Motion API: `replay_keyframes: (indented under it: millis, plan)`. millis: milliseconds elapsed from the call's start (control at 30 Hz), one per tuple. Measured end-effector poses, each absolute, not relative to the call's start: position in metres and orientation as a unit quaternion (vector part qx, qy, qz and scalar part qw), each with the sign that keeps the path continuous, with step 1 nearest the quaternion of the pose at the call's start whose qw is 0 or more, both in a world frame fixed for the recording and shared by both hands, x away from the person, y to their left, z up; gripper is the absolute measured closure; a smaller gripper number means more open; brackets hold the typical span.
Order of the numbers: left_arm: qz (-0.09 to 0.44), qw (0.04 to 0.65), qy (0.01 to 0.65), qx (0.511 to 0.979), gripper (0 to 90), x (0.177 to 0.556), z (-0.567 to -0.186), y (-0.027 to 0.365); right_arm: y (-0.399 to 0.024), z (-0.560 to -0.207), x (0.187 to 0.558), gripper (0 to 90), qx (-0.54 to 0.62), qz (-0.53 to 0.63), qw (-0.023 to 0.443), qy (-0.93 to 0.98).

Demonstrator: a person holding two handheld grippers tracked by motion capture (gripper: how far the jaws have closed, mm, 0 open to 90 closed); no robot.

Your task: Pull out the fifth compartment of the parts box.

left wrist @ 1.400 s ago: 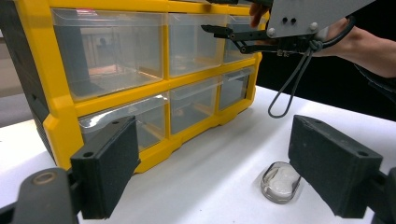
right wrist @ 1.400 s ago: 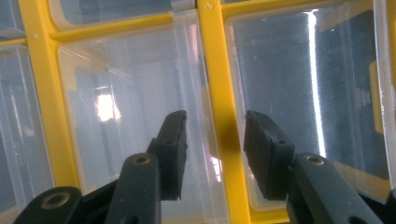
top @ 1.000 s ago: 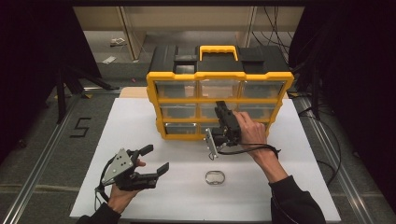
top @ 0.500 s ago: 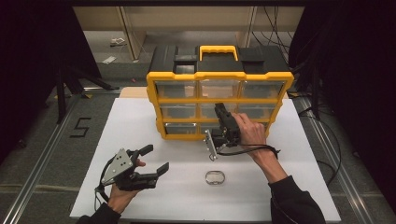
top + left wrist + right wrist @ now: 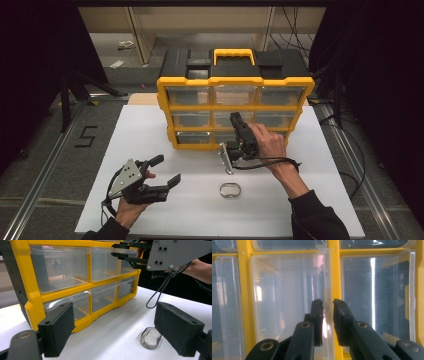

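Right gripper view: clear drawer [image 5: 289,297], glossy, seemingly empty, yellow-framed.

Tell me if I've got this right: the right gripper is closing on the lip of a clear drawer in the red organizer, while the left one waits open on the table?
Nearly. The organizer is yellow with a black top, not red; the high view shows it. The right gripper has indeed just been closing on the clear drawer's lip, and the left gripper waits open.
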State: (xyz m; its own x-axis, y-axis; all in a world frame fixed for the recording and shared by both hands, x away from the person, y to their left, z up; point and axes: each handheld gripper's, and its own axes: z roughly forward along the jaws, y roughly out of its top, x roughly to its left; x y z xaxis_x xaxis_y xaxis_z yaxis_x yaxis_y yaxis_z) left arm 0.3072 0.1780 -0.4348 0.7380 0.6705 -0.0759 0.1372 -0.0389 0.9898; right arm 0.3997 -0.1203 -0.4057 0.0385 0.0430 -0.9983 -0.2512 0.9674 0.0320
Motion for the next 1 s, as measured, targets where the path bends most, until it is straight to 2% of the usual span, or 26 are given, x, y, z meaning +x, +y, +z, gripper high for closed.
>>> replay_keyframes:
  millis: [1000]
  plan:
    - [0.214, 0.628, 0.292, 0.688, 16.4, 0.307, -0.434, 0.178, -0.122, -0.408, 0.377, 79.5, -0.090, 0.105, 0.721, 0.680]
